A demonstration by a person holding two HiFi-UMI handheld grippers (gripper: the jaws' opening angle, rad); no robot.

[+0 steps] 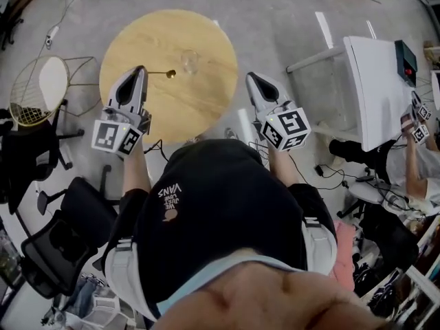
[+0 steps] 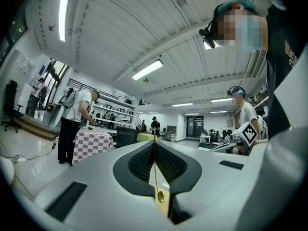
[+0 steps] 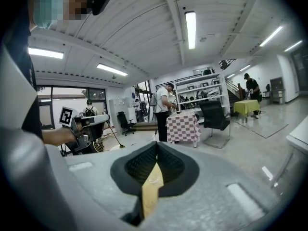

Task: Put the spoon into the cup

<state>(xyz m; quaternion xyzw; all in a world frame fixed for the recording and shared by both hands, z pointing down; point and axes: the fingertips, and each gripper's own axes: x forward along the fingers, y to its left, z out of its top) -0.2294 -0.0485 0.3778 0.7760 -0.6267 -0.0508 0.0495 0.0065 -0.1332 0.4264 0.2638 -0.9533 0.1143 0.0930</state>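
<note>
The fingers of your left gripper (image 1: 141, 71) are clamped on the spoon's (image 1: 163, 73) thin handle. Its bowl sits just beside the glass cup (image 1: 190, 62), at the cup's 8 o'clock, on the round bench (image 1: 155, 33). Your right gripper (image 1: 251, 78) hangs at the cup's 4 o'clock, fingers pressed together on nothing.

A round table (image 1: 206, 98) with a pale wood-grain top is standing on a grey floor (image 1: 289, 19), its near edge running out of sight behind the person's dark shirt. A clear glass cup (image 1: 190, 61) is sitting upright directly on the wood, a little beyond the middle of the top and well apart from the rim on every side that is showing.
</note>
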